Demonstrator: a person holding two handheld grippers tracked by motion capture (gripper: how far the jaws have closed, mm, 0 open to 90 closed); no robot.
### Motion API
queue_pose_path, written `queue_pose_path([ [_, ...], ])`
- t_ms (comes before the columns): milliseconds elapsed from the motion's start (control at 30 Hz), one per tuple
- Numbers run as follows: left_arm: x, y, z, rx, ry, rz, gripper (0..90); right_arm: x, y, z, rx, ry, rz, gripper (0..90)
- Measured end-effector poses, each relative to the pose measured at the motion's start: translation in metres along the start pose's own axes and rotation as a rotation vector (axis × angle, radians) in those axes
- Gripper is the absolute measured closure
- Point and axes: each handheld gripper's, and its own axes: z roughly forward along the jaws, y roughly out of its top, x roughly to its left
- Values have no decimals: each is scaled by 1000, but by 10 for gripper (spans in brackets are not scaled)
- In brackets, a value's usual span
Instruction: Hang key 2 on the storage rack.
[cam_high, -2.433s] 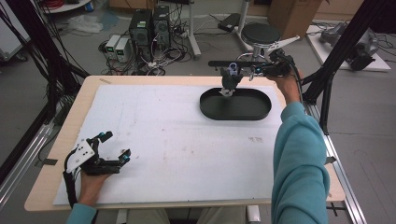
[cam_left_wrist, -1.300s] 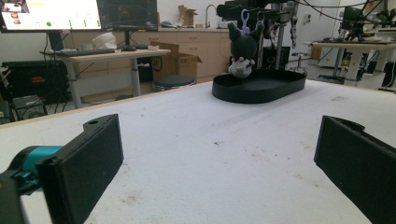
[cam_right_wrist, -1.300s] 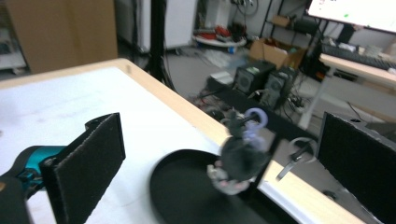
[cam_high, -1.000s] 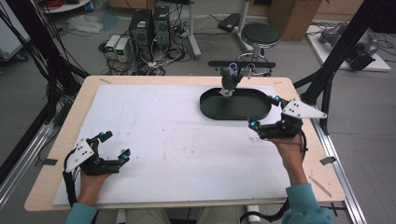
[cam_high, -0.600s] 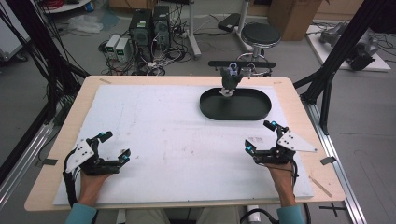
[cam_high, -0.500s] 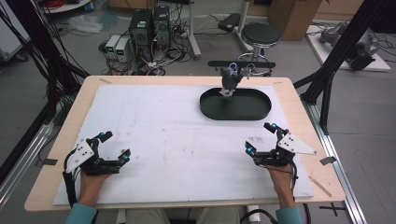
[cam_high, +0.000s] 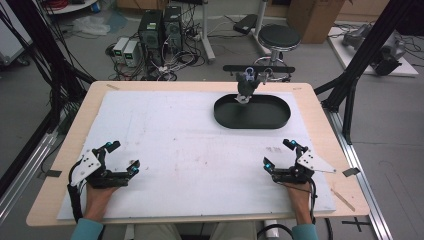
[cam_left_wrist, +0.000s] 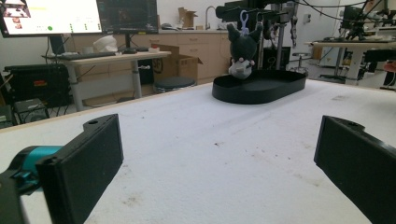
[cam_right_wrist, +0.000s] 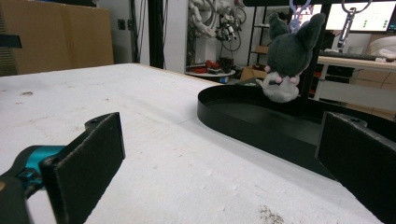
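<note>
Wide worktop (cam_high: 190, 145) with white cover; black oval tray (cam_high: 252, 112) at far right. Above its rim, hung from a rack by a clip: grey plush toy (cam_right_wrist: 286, 63), face plain from the right gripper view. Near edge: left hand-held gripper (cam_high: 122, 159) and right hand-held gripper (cam_high: 279, 154), gaping, empty.

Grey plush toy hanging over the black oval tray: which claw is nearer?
Right. The right claw rests near the table's front right, below the black oval tray and the grey plush toy; the left claw is at the front left, much farther.
</note>
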Motion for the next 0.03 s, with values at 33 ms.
queue_pose_path([
  [33,0,0,-1,-4,4,-1,17,0,0,0,0,0,0,6],
])
